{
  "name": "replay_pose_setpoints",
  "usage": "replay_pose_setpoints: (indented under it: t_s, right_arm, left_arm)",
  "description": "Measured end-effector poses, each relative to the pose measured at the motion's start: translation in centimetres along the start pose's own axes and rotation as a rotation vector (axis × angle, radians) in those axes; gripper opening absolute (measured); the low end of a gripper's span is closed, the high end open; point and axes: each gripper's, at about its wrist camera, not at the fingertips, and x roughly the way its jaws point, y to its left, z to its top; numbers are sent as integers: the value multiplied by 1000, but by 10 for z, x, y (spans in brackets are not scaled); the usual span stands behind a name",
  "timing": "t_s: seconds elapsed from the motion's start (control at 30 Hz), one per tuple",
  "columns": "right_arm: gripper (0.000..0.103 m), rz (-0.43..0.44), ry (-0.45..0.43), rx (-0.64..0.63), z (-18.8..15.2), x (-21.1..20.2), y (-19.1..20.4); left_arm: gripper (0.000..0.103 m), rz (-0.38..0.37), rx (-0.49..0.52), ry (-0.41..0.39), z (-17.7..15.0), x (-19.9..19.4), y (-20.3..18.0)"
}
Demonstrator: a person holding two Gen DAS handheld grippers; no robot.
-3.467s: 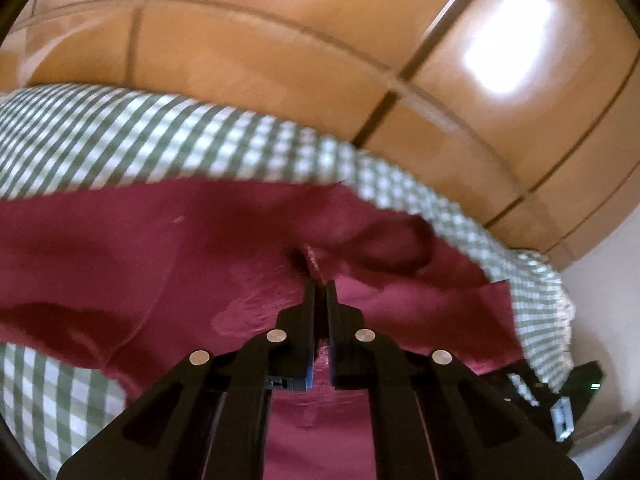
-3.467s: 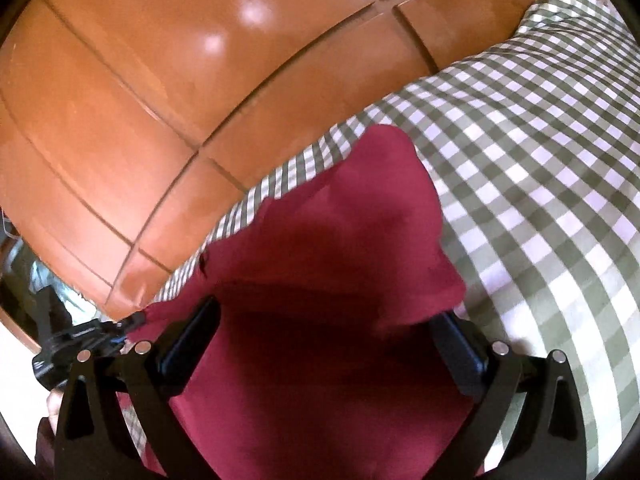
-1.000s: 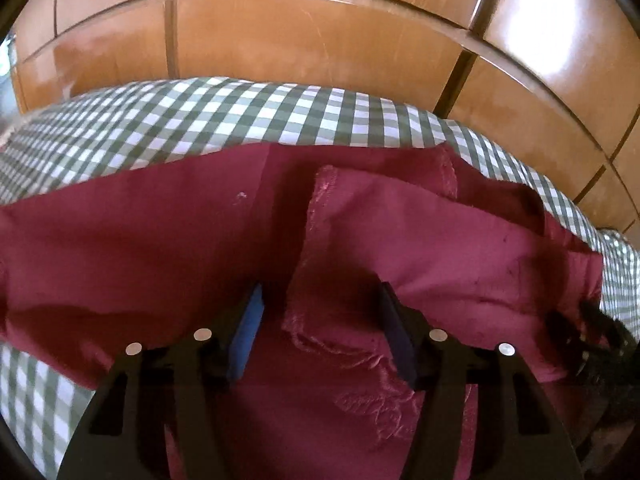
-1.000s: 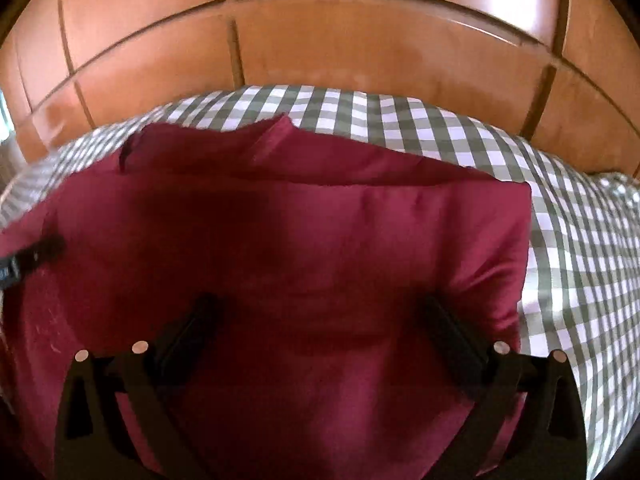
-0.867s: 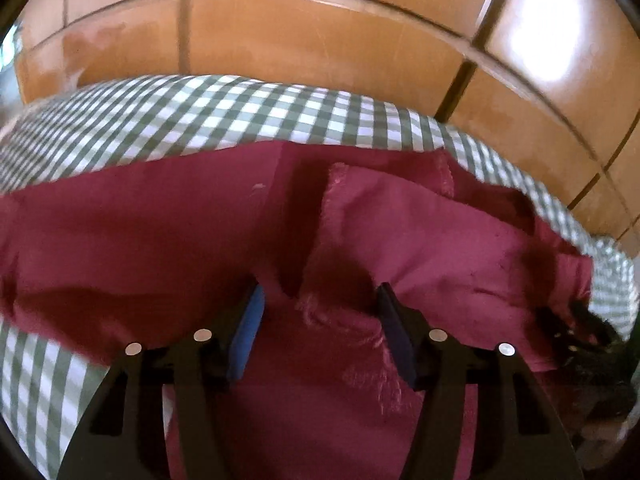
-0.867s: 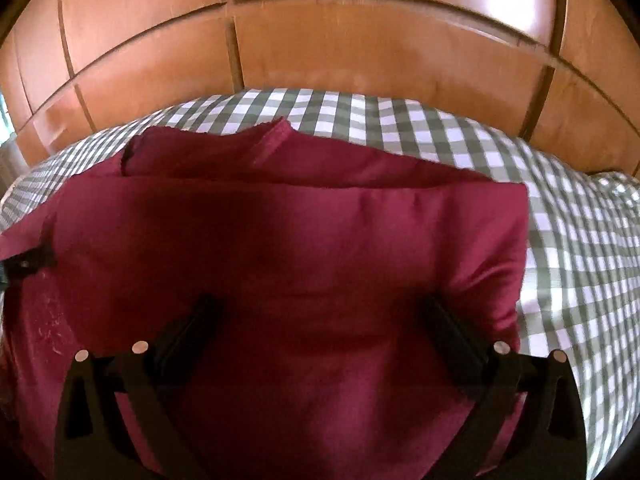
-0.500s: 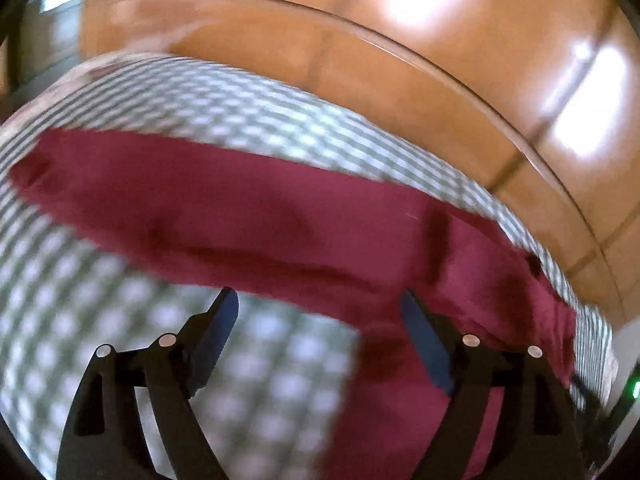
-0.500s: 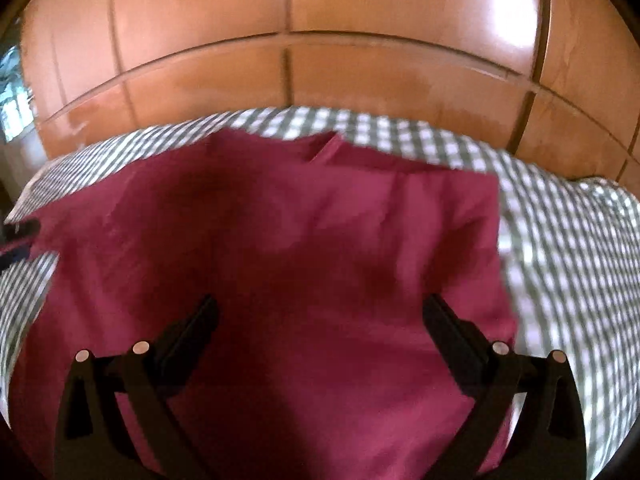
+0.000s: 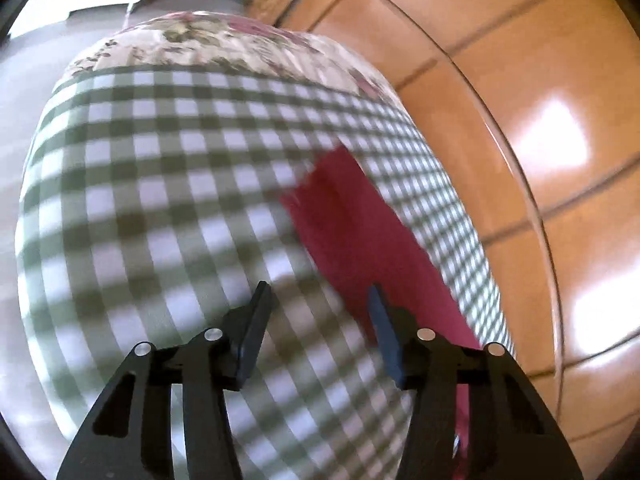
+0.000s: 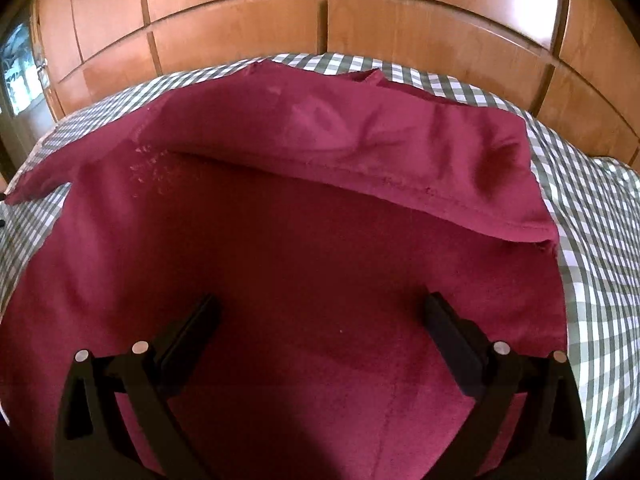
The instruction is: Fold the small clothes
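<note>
Two claws are showing, both spread and gripping nothing. The left claw [image 9: 318, 304] is hovering over the green-and-white checked cloth [image 9: 160, 184], its view blurred, with one narrow end of the maroon garment [image 9: 360, 232] running from the right-hand finger toward 12 o'clock. The right claw [image 10: 318, 320] is hanging over the broad middle of the maroon garment [image 10: 280, 248], its fingers [image 10: 192, 332] standing wide apart on either side of bare fabric. At 12 o'clock from this claw, a folded flap [image 10: 340, 136] is lying across the garment, its hemmed edge slanting down toward 2 o'clock. The checked cloth [image 10: 592, 232] is bordering the garment at 3 o'clock and 10 o'clock. A floral fabric [image 9: 224, 44] is lying beyond the checks at 11 o'clock in the left view. Glossy wooden panelling [image 10: 320, 12] is filling the background.
</note>
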Motion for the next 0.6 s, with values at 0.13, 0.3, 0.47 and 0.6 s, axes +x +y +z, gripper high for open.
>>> replay_pose_setpoints:
  t_s: [0.13,0.3,0.47,0.6]
  right_arm:
    - [101,-12,-3,-6,-2,-1,3]
    - [101,-19,-2,-11,-1,0,3]
    - [101,-21,-2,-13,-1,0,3]
    - [101,-20,-4,-14,-1,0,3]
  left_arm:
    - [49,-21,-51,4,24,9,9]
    - [27,1,-27,6,35,23,3]
    - [8,50,20,5,36,27,-5]
    - [8,-35,99,-13,21,9,-34]
